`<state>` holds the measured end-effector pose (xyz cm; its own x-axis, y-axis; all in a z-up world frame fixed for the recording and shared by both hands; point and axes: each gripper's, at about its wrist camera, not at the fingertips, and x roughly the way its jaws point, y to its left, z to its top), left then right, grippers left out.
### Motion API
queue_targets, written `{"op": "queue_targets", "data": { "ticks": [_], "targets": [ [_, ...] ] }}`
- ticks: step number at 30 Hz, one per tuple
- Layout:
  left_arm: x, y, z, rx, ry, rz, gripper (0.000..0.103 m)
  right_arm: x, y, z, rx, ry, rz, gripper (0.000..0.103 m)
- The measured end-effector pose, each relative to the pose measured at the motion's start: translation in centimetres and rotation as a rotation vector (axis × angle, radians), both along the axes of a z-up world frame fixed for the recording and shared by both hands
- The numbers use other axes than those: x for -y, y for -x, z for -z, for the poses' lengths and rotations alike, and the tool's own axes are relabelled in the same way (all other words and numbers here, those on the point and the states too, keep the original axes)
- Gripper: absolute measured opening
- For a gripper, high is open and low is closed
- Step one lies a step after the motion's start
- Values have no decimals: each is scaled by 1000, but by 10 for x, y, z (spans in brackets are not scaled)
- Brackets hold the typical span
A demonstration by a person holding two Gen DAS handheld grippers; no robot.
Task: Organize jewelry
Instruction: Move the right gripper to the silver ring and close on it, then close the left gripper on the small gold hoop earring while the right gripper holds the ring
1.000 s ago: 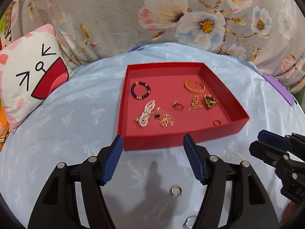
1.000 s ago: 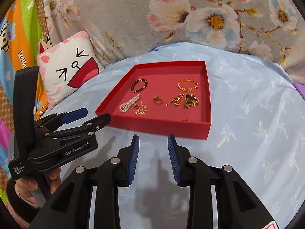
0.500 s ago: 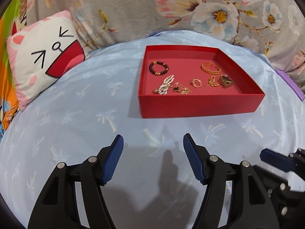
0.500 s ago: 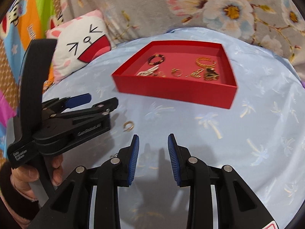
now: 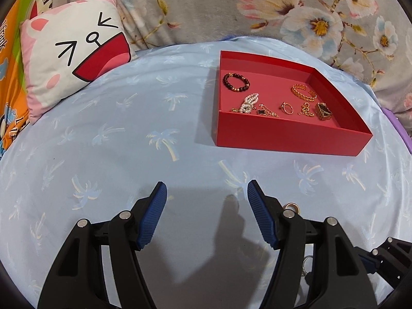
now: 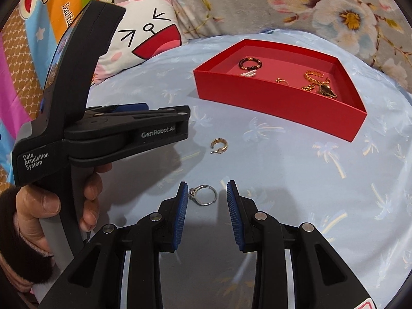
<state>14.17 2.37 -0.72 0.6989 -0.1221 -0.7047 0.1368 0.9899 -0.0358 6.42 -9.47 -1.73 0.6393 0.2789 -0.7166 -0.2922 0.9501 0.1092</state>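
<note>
A red tray (image 5: 288, 135) (image 6: 278, 100) sits on the blue bedsheet and holds a dark bead bracelet (image 5: 236, 82), a pearl piece (image 5: 248, 103), a gold chain bracelet (image 5: 303, 92) and several small gold pieces. A silver ring (image 6: 204, 195) lies on the sheet between the fingertips of my open right gripper (image 6: 206, 195). A gold hoop earring (image 6: 219, 145) lies a little beyond it; in the left wrist view it (image 5: 292, 208) peeks out beside the right finger. My left gripper (image 5: 207, 195) is open and empty, and in the right wrist view it (image 6: 164, 118) hovers left of the earring.
A cat-face cushion (image 5: 74, 59) lies at the back left. A floral fabric (image 5: 283, 7) rises behind the bed. A purple object (image 5: 400, 131) sits at the right edge. Open sheet lies in front of and left of the tray.
Both grippers have pulled back from the tray and dropped toward the sheet. The silver ring has come between my right fingertips. Both grippers stay open.
</note>
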Motion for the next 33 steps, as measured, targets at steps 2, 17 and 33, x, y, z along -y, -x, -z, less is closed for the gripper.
{"op": "queue_targets", "data": {
  "ticks": [2, 17, 33],
  "targets": [
    [0, -1, 1, -5, 3, -1, 63, -3, -1, 2, -5, 4, -7, 31],
    [1, -2, 2, -19, 8, 11, 63, -4, -4, 6, -31, 35, 10, 22],
    [33, 14, 3, -19, -20, 164, 65, 48, -13, 3, -52, -15, 135, 6]
  ]
}}
